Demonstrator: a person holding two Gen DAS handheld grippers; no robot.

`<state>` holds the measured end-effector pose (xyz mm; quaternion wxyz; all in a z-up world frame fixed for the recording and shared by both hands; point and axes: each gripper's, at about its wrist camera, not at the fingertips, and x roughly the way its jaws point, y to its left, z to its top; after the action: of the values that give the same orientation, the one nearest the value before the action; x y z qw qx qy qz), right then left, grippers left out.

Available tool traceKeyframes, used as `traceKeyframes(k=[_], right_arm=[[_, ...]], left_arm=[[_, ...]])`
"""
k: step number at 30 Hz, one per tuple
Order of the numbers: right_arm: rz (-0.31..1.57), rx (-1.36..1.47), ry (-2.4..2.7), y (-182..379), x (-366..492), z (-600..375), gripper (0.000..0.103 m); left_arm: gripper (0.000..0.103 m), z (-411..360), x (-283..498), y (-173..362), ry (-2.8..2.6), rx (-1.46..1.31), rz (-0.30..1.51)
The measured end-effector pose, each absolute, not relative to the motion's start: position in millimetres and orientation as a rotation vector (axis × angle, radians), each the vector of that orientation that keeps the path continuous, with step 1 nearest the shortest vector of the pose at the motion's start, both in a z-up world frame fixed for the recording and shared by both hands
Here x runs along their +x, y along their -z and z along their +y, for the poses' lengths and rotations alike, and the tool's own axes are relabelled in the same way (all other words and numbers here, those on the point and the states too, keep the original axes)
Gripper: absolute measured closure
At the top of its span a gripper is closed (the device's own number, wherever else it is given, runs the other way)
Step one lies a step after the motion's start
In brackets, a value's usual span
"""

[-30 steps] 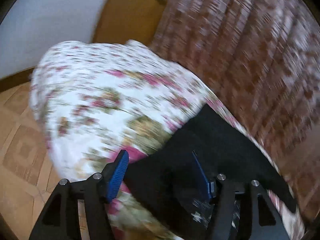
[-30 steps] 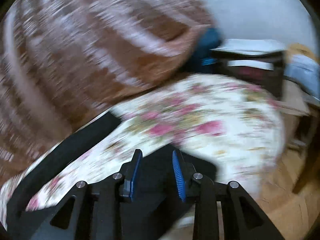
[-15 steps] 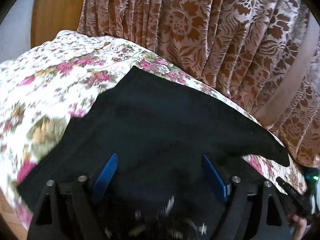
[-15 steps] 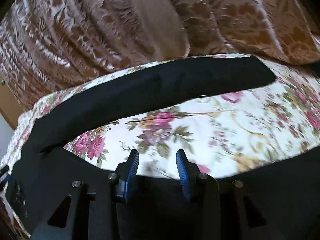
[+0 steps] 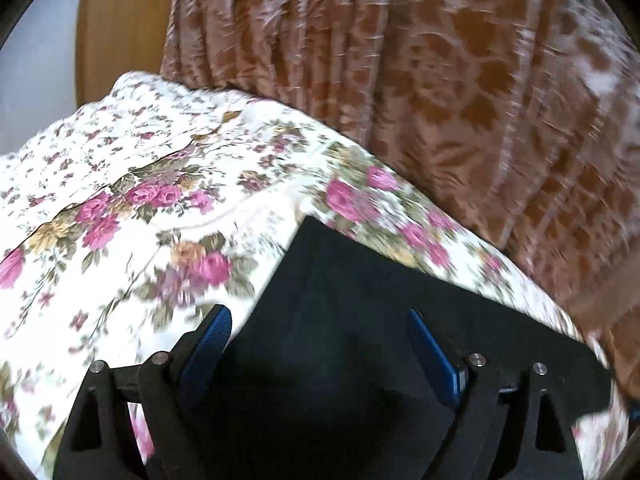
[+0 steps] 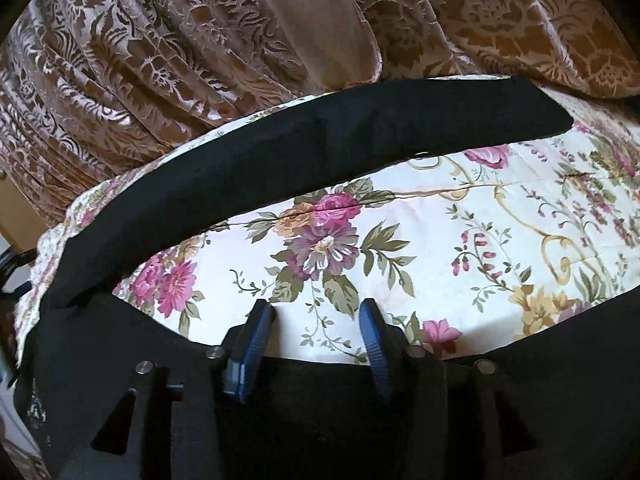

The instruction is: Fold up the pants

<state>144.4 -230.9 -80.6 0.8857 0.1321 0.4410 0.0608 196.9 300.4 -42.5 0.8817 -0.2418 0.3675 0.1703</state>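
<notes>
Black pants lie spread on a floral bedspread. In the left wrist view the waist end of the pants (image 5: 360,312) fills the lower middle, and my left gripper (image 5: 320,336) is open wide just above it, blue pads on either side of the fabric. In the right wrist view one leg (image 6: 320,148) runs across the far side of the bed and the near leg (image 6: 540,380) lies under the tool. My right gripper (image 6: 316,328) is open at the near leg's inner edge, over the bedspread (image 6: 440,240).
A brown patterned curtain (image 5: 440,80) hangs close behind the bed and also shows in the right wrist view (image 6: 160,60). A wooden panel (image 5: 120,28) and white wall stand at the far left. The bedspread (image 5: 120,200) extends left of the pants.
The left gripper has swung left, so the pants' corner and more bedspread show. The right gripper has barely moved and stays open at the near leg.
</notes>
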Motion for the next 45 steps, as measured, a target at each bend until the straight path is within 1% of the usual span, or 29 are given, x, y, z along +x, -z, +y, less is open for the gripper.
traceKeyframes(k=[7,10,11,13,14,15,16,19,21,23,24,27,32,37,41,45], right_arm=[[0.908,0.267,-0.125,81,142,-230,0.053],[0.906,0.270,-0.127,81,143,-230,0.053],[0.905,0.272,-0.128,81,143,-230,0.053],[0.902,0.278,-0.130,81,144,-231,0.053],[0.901,0.282,-0.131,81,144,-232,0.053],[0.901,0.284,-0.131,82,144,-232,0.053],[0.900,0.286,-0.132,82,144,-232,0.053],[0.898,0.285,-0.127,82,144,-231,0.053],[0.896,0.285,-0.127,82,144,-231,0.053],[0.894,0.287,-0.127,82,144,-231,0.053],[0.893,0.289,-0.127,82,144,-232,0.053],[0.891,0.290,-0.125,82,143,-231,0.053],[0.890,0.297,-0.128,82,144,-232,0.053],[0.890,0.300,-0.128,82,144,-232,0.053],[0.891,0.304,-0.127,82,144,-233,0.053],[0.892,0.303,-0.127,82,143,-233,0.053]], left_arm=[[0.014,321,250,61,-0.386,-0.508,0.783],[0.019,326,269,71,-0.377,-0.505,0.790],[0.022,326,273,73,-0.368,-0.503,0.788],[0.030,323,283,78,-0.344,-0.470,0.802],[0.037,320,288,81,-0.332,-0.447,0.814],[0.042,317,291,84,-0.323,-0.434,0.824],[0.045,314,295,88,-0.317,-0.417,0.843],[0.060,308,299,96,-0.342,-0.374,0.869],[0.076,306,298,97,-0.351,-0.362,0.874],[0.087,304,295,93,-0.330,-0.354,0.867],[0.090,301,292,89,-0.328,-0.334,0.857],[0.092,293,277,75,-0.321,-0.304,0.806],[0.093,282,235,46,-0.242,-0.352,0.725],[0.093,265,166,21,-0.145,-0.407,0.626],[0.093,257,106,14,-0.127,-0.461,0.548],[0.094,254,52,22,-0.133,-0.566,0.493]])
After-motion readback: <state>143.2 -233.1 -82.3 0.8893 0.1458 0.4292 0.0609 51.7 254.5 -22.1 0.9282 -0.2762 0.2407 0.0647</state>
